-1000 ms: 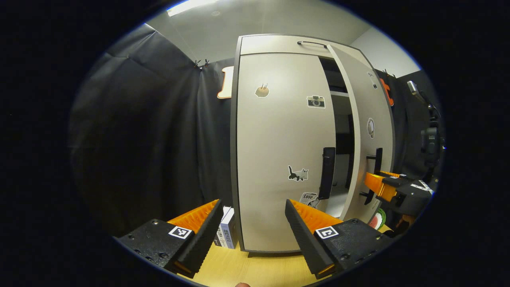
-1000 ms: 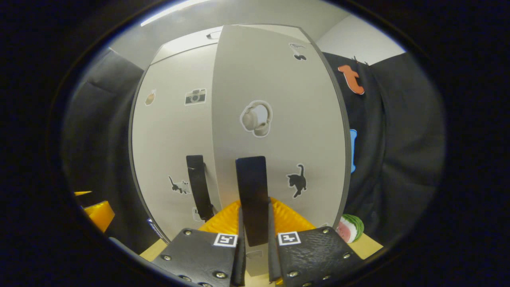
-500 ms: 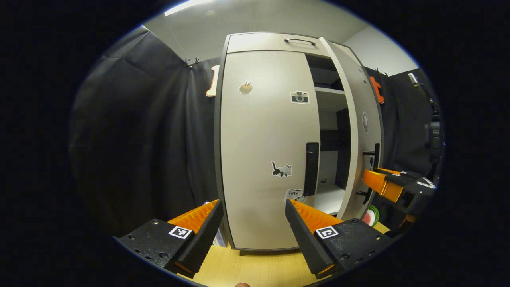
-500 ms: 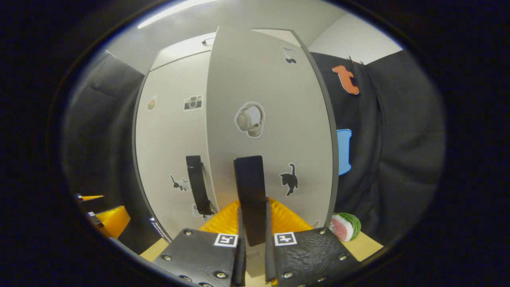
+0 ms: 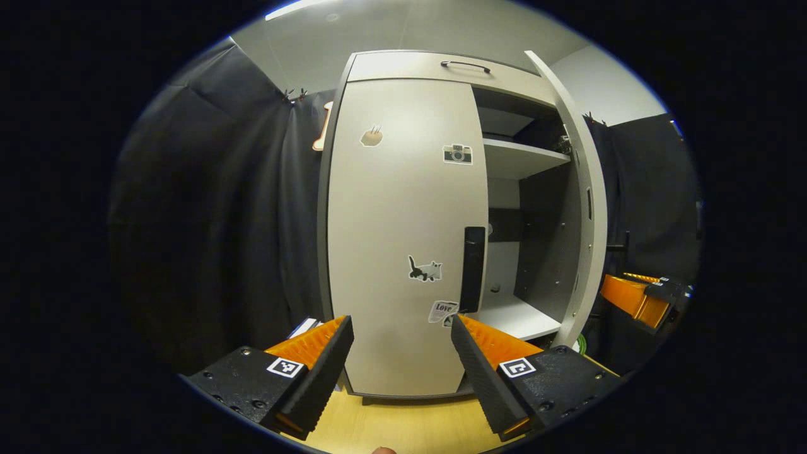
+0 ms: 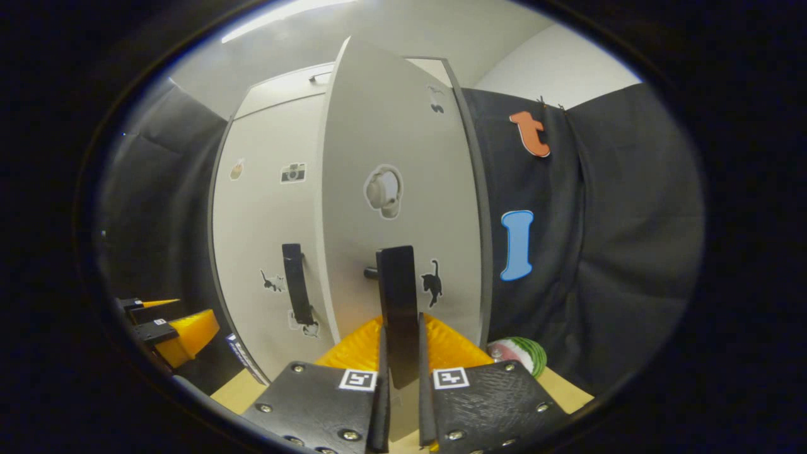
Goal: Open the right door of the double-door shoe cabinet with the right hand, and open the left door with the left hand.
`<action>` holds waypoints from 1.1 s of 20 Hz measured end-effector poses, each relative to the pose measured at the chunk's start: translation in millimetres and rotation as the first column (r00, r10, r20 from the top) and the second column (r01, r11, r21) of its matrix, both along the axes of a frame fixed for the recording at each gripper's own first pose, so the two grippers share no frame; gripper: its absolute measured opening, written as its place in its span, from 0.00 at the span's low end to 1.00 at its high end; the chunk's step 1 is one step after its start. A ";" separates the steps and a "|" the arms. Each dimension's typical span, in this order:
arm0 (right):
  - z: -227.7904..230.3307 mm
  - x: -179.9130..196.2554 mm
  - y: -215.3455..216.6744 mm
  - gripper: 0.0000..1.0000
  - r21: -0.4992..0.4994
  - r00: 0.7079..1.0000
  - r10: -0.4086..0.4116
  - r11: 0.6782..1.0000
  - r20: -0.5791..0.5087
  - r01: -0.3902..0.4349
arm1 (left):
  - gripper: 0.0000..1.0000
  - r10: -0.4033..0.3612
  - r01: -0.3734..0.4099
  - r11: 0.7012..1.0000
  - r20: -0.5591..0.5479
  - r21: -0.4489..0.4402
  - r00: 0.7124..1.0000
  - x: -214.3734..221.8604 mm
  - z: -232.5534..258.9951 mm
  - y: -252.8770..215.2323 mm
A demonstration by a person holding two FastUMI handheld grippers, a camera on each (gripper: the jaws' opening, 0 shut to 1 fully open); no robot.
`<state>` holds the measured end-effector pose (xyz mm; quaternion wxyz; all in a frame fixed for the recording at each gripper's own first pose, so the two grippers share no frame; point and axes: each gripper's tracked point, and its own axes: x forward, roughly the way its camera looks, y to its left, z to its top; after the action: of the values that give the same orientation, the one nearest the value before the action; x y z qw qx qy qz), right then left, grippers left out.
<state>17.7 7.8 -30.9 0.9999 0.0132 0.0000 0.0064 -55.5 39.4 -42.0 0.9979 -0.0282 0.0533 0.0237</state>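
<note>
The pale shoe cabinet stands on a wooden surface. Its left door is closed, with a black vertical handle at its right edge. The right door is swung wide out, baring shelves inside. In the right gripper view my right gripper is shut on the right door's black handle, on the right door. My left gripper hangs open a short way in front of the left door, just left of and below its handle. The right gripper also appears at the far right of the left gripper view.
Black cloth walls flank the cabinet on both sides. A watermelon-slice toy lies on the wooden surface beside the cabinet's right foot. A small box stands at the cabinet's left foot.
The right door has swung farther open with my right gripper on its handle, baring more of the shelves. My left gripper has shifted so the left door's handle sits nearer its fingers.
</note>
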 end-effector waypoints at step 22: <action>-0.8 -33.9 -86.0 0.18 -0.046 0.984 -0.178 0.983 0.014 0.179 | 0.97 -0.089 0.089 0.996 -0.001 -0.011 0.996 9.5 -6.2 -40.7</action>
<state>-16.2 -78.2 -31.6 0.9965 -0.0105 -0.0058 -0.0831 -46.0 -1.3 -48.2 0.9977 -0.0314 0.0556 -0.0208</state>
